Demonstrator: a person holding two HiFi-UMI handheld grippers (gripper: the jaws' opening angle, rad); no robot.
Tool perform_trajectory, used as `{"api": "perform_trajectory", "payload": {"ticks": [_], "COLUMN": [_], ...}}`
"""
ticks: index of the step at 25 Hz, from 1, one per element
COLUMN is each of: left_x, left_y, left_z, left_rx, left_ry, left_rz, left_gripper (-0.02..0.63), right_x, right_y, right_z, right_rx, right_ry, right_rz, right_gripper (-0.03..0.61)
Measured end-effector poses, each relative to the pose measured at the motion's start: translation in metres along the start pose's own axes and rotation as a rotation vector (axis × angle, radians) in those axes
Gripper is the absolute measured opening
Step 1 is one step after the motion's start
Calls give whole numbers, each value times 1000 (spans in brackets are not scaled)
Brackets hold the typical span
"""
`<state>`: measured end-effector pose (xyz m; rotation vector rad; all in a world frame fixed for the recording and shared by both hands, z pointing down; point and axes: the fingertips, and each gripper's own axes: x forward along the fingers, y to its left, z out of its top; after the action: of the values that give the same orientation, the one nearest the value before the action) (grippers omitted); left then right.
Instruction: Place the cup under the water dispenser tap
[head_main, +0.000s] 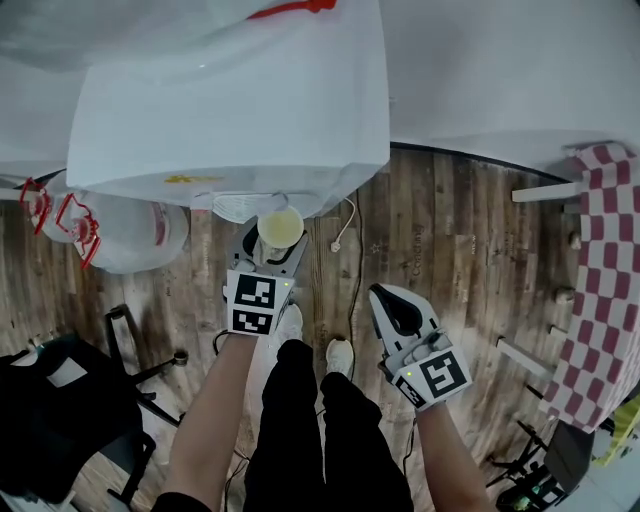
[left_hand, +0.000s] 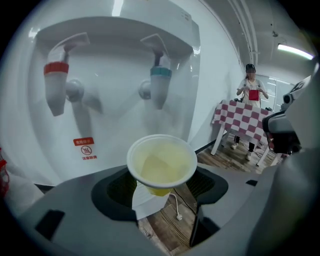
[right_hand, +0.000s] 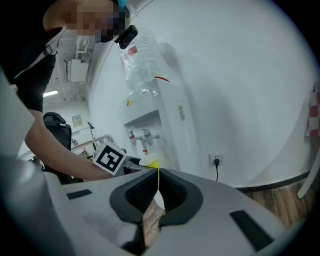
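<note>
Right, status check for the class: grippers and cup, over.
Left gripper shut on yellow cup. Right gripper shut, empty. Cup in front of blue tap, not yet under. Nothing between them.

Floor (head_main: 450, 230): dark wood-effect planks across the middle of the head view. Wall (head_main: 500, 70): plain white, upper right, with a dark skirting (right_hand: 261, 186) at its foot. Table with red-and-white checked cloth (head_main: 605, 260): right edge, on white legs. Black office chair (head_main: 70, 430): lower left. Wall socket (right_hand: 216, 159): low on the wall, black plug inserted. Ceiling strip light (left_hand: 295, 49): lit, upper right of the left gripper view.
</note>
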<state>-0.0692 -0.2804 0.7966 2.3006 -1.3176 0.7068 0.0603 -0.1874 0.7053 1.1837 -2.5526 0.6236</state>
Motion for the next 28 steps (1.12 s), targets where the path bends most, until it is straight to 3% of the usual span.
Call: {"api": "perform_trajectory", "payload": {"ticks": [15, 28], "left_x": [44, 52], "left_y": [10, 13], "left_z": [-17, -25], "left_rx": [31, 16], "left_ry": [29, 34], "left_rz": [5, 10], "left_gripper": [311, 313], "right_x": [1, 4], "right_y": [-26, -32], "right_z": [-30, -33], "right_rx": [36, 42], "right_ry": [10, 16], "right_rz": [-56, -62], "right_gripper": [23, 21]}}
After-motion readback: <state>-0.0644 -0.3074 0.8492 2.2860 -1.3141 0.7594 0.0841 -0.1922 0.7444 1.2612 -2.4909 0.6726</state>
